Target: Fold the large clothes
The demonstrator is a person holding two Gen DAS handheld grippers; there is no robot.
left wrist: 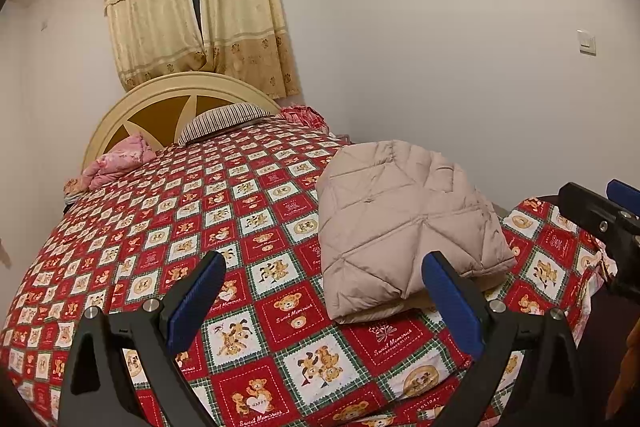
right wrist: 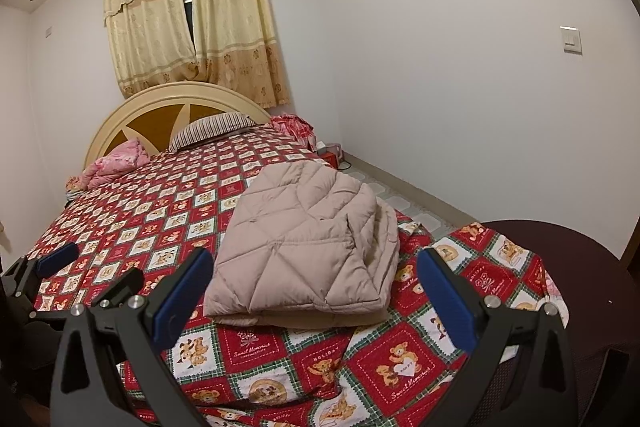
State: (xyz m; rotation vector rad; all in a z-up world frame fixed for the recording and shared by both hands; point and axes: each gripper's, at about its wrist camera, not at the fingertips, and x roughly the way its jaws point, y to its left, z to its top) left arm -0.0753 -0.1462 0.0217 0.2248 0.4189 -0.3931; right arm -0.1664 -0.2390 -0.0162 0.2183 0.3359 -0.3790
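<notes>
A beige quilted puffer jacket (left wrist: 404,223) lies folded into a thick bundle near the foot of the bed, also seen in the right wrist view as the jacket (right wrist: 308,247). My left gripper (left wrist: 324,267) is open, held above the bedspread just short of the jacket's near left corner. My right gripper (right wrist: 316,263) is open too, its blue pads either side of the bundle's near edge, not touching it. The right gripper (left wrist: 600,211) shows at the right edge of the left view; the left gripper (right wrist: 60,259) shows at the left edge of the right view.
The bed carries a red patchwork bedspread with teddy bears (left wrist: 224,211), (right wrist: 132,219). A striped pillow (left wrist: 224,119), pink bedding (left wrist: 116,163) and a rounded headboard (left wrist: 132,107) stand at the far end. A white wall and floor strip (right wrist: 404,195) run along the right side.
</notes>
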